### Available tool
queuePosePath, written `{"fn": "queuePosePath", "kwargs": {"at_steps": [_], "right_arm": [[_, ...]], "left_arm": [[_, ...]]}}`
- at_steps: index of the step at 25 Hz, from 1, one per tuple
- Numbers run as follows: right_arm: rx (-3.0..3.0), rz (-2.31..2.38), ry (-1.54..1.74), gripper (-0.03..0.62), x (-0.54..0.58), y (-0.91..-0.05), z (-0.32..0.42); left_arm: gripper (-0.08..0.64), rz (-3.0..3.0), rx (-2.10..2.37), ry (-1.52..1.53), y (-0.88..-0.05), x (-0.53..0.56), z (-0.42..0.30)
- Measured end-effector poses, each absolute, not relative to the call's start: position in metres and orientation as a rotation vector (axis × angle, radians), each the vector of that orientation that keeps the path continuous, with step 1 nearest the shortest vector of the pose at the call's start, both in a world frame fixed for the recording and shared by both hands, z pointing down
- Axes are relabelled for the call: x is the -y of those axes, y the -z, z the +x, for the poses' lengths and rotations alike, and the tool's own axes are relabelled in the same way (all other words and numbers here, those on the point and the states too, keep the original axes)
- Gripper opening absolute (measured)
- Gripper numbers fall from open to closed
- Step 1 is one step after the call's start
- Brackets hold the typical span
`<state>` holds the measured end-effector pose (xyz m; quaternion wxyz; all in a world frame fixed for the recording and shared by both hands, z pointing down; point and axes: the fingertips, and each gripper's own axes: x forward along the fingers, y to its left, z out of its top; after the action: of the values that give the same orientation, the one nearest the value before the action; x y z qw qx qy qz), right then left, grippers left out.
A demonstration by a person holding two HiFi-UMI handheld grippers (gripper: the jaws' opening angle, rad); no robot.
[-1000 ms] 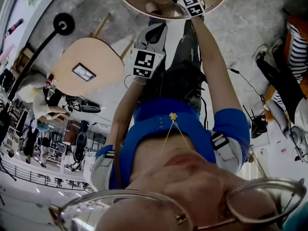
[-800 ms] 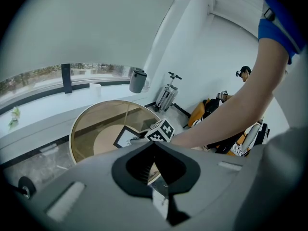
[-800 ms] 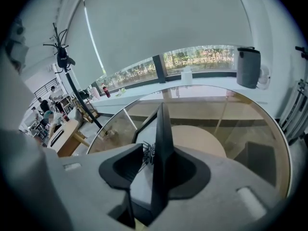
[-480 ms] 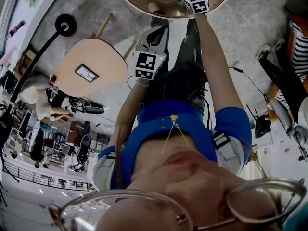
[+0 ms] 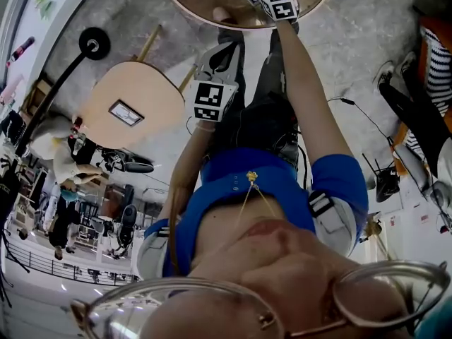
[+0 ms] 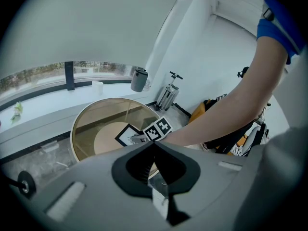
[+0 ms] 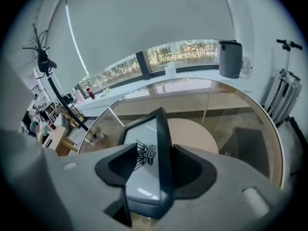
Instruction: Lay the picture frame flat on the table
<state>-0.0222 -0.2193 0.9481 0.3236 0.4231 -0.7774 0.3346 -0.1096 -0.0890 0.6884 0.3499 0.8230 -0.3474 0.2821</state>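
Round glass desk [image 7: 216, 105]: picture frame [image 7: 144, 129] appears laid flat between right gripper [image 7: 155, 148] jaws, which have just been opening wide. Left gripper [image 6: 154, 144] jaws closed, empty. Only withdrawal seems left.

No words or numbers can be read. The picture frame [image 7: 147, 177] shows 1 black emblem. The marker cubes [image 5: 210, 101] show only black-and-white square patterns.

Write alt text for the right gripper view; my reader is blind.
A black picture frame sits between the jaws of the right gripper, which have just been opening, over a round glass table. Windows run behind.
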Motion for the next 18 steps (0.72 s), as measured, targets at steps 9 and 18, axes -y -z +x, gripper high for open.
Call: {"fn": "queuePosePath", "kwargs": {"at_steps": [9,18], "right_arm": [[1.977,1.082,-0.93,0.236,0.212,-0.96,-0.013],[1.942,1.008,-0.807,0.235,0.205,-0.943,-0.01]], "left_arm": [[0.0,2.1,0.933,-0.711,-0.68,0.091,-0.107],[0.0,2.123,0.925,-0.722,-0.672,0.093,-0.1]]}}
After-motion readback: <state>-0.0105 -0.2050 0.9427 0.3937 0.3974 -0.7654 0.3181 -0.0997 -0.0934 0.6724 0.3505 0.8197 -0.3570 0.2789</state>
